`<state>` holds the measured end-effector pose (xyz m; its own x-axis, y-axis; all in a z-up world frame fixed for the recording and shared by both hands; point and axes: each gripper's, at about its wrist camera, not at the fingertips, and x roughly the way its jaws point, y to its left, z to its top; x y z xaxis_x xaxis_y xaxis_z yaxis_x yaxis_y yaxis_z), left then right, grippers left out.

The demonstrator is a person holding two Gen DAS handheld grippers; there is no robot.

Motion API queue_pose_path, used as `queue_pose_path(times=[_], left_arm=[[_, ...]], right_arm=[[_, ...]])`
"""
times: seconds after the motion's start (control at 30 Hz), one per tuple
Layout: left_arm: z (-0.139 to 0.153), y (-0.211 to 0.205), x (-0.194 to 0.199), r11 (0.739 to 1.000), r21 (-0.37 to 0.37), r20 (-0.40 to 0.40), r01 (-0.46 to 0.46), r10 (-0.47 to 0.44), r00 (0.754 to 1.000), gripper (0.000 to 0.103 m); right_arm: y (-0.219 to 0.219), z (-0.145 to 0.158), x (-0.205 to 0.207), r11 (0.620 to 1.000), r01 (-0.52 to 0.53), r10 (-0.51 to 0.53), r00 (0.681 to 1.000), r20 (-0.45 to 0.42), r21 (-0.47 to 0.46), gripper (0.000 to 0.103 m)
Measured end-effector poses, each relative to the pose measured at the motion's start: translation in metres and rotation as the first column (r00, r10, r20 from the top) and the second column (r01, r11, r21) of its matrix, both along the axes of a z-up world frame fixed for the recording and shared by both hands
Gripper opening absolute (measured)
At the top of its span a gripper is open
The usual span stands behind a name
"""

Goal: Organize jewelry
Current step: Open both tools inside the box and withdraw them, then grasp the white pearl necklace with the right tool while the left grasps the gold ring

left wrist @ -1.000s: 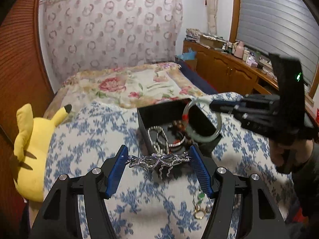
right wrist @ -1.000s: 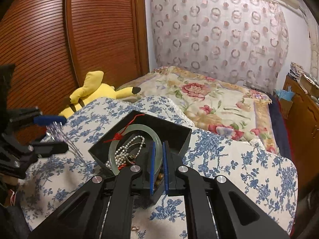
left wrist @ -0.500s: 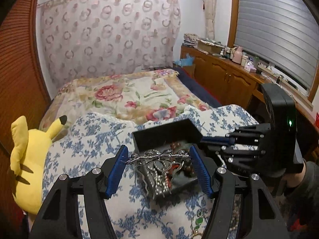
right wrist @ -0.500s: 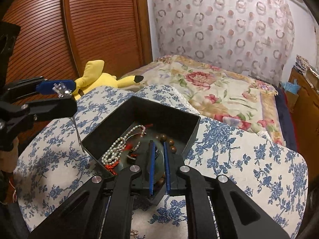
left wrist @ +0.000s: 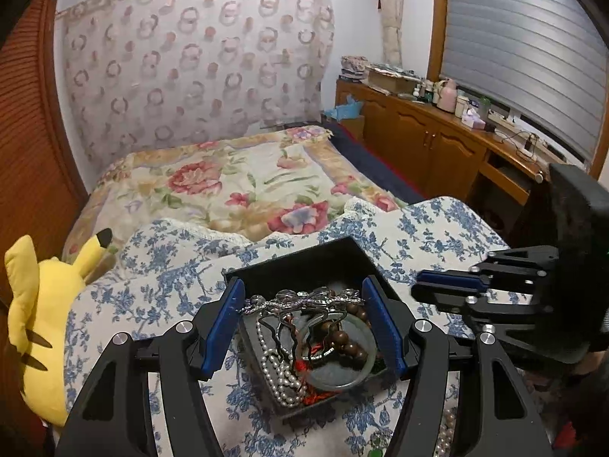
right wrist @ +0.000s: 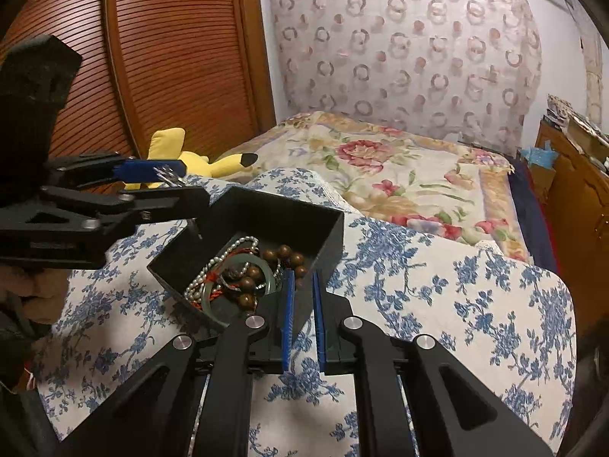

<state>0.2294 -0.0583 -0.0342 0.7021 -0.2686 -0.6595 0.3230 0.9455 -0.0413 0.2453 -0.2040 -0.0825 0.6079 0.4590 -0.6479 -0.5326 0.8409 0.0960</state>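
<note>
Your left gripper (left wrist: 302, 301): jaws partly spread, clamped across a silver hair comb (left wrist: 300, 299), held over the black box (right wrist: 266, 213). Your right gripper (right wrist: 302, 285): jaws nearly closed, empty, at the box's near wall. Box contents below your left gripper: pearl necklace (left wrist: 279, 373), jade bangle (left wrist: 342, 361), brown wooden beads (left wrist: 342, 337), red cord (left wrist: 310, 396).

My jaws' blue pads (left wrist: 224, 327) look ribbed, around a glittering metal hair comb (left wrist: 300, 301); below, a matt black plastic box (left wrist: 304, 262), glossy pearls (left wrist: 278, 369).
</note>
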Motion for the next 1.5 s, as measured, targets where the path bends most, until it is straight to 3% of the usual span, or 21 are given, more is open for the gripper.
queue_pose_path(times=[0.4, 0.73, 1.07, 1.33, 1.4, 1.43, 1.5], left_arm=[[-0.017, -0.004, 0.006, 1.000, 0.023, -0.061, 0.003, -0.002, 0.998, 0.062], [-0.008, 0.004, 0.004, 1.000, -0.006, -0.041, -0.014, 0.014, 0.999, 0.069], [-0.016, 0.021, -0.039, 1.000, 0.009, -0.062, -0.015, 0.016, 0.998, 0.069], [-0.050, 0.037, -0.082, 0.999, 0.030, -0.130, -0.014, 0.018, 0.991, 0.069], [-0.058, 0.039, -0.089, 1.000, 0.029, -0.143, -0.012, 0.016, 0.990, 0.070], [-0.063, 0.040, -0.093, 1.000, 0.026, -0.152, -0.012, 0.016, 0.988, 0.070], [-0.068, 0.042, -0.098, 1.000, 0.025, -0.167, -0.017, 0.021, 0.986, 0.074]], right_arm=[[-0.001, -0.005, -0.004, 1.000, 0.000, 0.001, 1.000, -0.014, 0.008, 0.011], [-0.004, -0.005, -0.016, 1.000, 0.009, -0.009, 1.000, -0.021, 0.007, 0.011], [-0.014, -0.018, -0.061, 1.000, -0.004, 0.004, 0.999, -0.054, -0.012, 0.011], [-0.011, -0.035, -0.094, 1.000, -0.022, 0.020, 0.994, -0.109, -0.022, 0.011], [-0.007, -0.038, -0.098, 0.999, -0.033, 0.030, 0.992, -0.119, -0.030, 0.016], [-0.005, -0.040, -0.101, 0.999, -0.041, 0.037, 0.992, -0.124, -0.029, 0.029], [-0.001, -0.043, -0.104, 0.999, -0.046, 0.042, 0.990, -0.133, -0.028, 0.033]])
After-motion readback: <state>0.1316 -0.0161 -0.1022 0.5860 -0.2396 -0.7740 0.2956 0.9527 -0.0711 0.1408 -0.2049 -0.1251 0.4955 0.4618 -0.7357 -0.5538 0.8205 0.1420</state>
